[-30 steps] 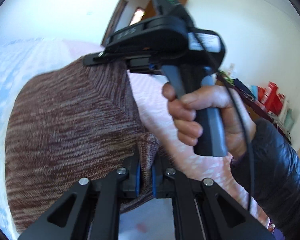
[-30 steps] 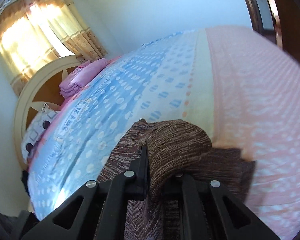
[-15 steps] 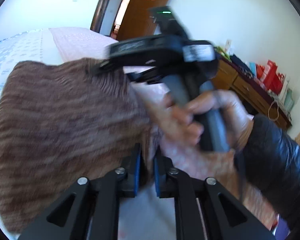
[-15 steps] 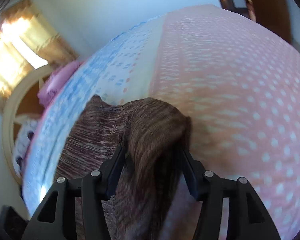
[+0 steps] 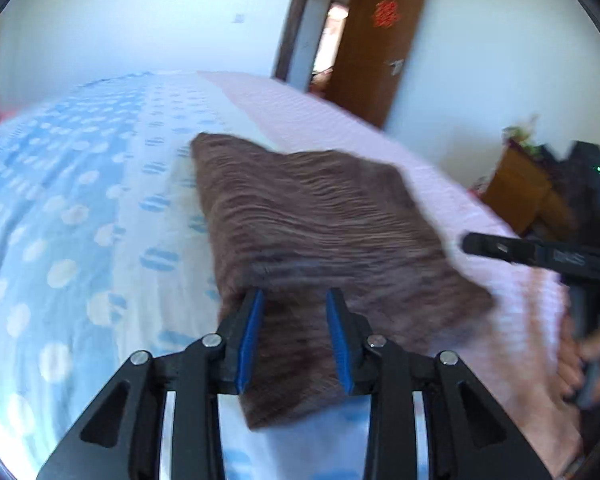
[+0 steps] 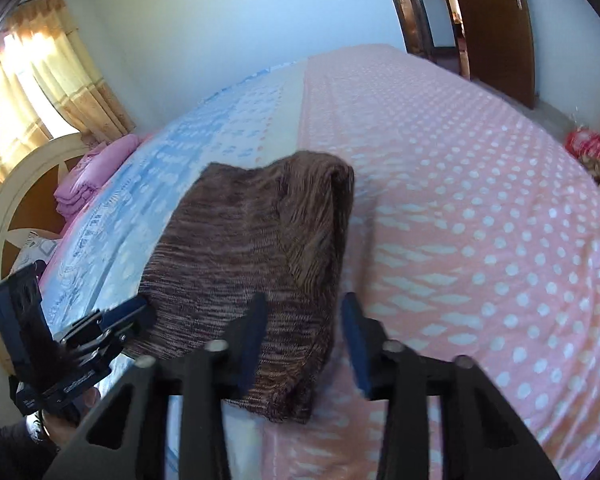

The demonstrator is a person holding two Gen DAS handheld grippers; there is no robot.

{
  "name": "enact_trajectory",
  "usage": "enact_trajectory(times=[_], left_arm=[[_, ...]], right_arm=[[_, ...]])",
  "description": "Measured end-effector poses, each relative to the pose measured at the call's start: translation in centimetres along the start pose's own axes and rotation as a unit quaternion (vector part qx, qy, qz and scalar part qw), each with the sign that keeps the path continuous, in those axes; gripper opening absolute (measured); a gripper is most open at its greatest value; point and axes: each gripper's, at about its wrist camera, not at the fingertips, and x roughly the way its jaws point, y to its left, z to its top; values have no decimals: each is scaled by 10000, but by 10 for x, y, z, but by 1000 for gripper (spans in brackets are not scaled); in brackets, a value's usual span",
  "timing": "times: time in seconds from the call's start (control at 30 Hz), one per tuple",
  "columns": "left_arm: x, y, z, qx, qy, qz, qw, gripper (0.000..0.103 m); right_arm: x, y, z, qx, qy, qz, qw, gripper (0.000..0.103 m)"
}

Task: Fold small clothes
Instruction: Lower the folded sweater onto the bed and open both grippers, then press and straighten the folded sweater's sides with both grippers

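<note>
While the folded brown knit sweater (image 6: 256,264) lies on the bed (image 6: 460,208), across the seam between the blue and pink covers, its right fold stands puffy and could spring open. Both claws tilt downward at its near edge. The left claw (image 5: 296,336) has just been opening, the right claw (image 6: 306,340) closing; both stand released, pads clear of the knit.

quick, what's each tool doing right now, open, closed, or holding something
Left tool: open, jaws just opened, holding nothing; the brown knit garment lies on the bed under it.
Right tool: open, jaws just narrowed, holding nothing.
</note>
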Motion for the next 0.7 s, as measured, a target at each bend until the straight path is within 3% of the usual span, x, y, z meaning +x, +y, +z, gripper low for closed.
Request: enact_trajectory(times=[0.1, 0.17, 0.27, 0.37, 0.4, 0.53, 0.6, 0.7], left_arm=[[13, -5, -9, -141, 109, 568, 9982, 13], [11, -2, -17, -172, 91, 687, 9974, 11], [2, 8, -26, -211, 93, 832, 9963, 11], [-9, 16, -19, -308, 105, 676, 9972, 11], [-14, 17, -11, -322, 29, 597, 9977, 11], [-24, 9, 28, -227, -491, 547, 9970, 48], [-15, 3, 49, -222, -735, 629, 9951, 52], [18, -4, 72, -270, -731, 753, 9941, 52]], right_arm=[[26, -1, -15, 282, 369, 150, 9988, 30], [30, 6, -24, 110, 340, 69, 9993, 30], [35, 9, -33, 37, 658, 427, 9969, 30], [30, 0, -20, 9, 714, 520, 9961, 30], [23, -7, -9, 95, 493, 559, 9972, 30], [8, -26, 34, 209, -210, 368, 9989, 34], [12, -22, 58, 57, -461, 226, 9987, 34], [42, -4, 84, -428, -305, -84, 9986, 30]])
